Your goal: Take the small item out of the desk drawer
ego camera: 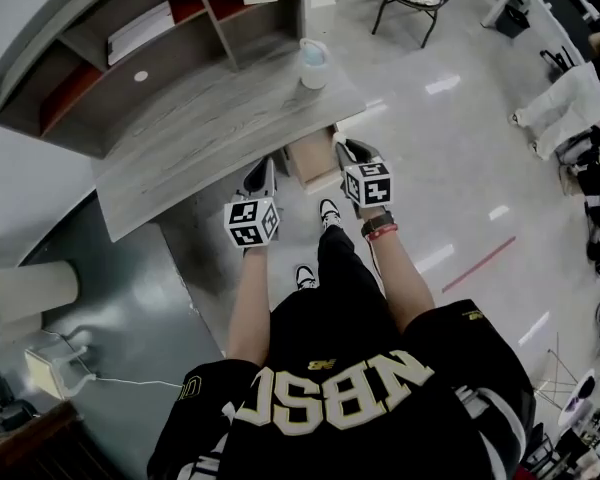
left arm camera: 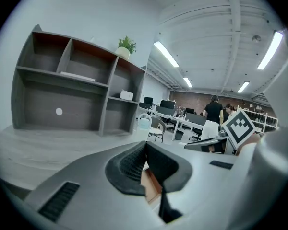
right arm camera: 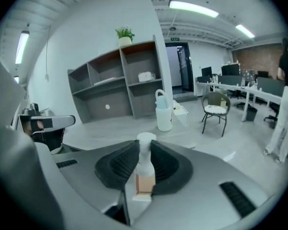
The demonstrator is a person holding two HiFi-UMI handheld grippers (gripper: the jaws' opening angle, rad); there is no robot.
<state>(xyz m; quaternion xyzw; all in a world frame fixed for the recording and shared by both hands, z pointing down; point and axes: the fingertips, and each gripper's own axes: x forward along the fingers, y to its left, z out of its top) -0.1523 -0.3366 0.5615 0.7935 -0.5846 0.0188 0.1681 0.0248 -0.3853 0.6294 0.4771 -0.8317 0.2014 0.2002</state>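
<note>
Small bottle (right arm camera: 144, 163) clamped in my right gripper (right arm camera: 145, 150), just beside the open drawer (ego camera: 315, 156)

The pads seem to catch only its slim upper part, so a jolt could tip it back into the drawer at my 11 o'clock. Both forearms reach forward and down; my left gripper (left arm camera: 145, 150) is closed on nothing at the desk (ego camera: 210, 128) edge.

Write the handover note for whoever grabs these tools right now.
Left tool: jaws together, nothing in them, at the desk's front edge.
Right tool: shut on the small bottle, held up beside the drawer, which is open.
Done: the small bottle looks clear of the drawer.
Left: probably set it on the desk, then perhaps shut the drawer.
</note>
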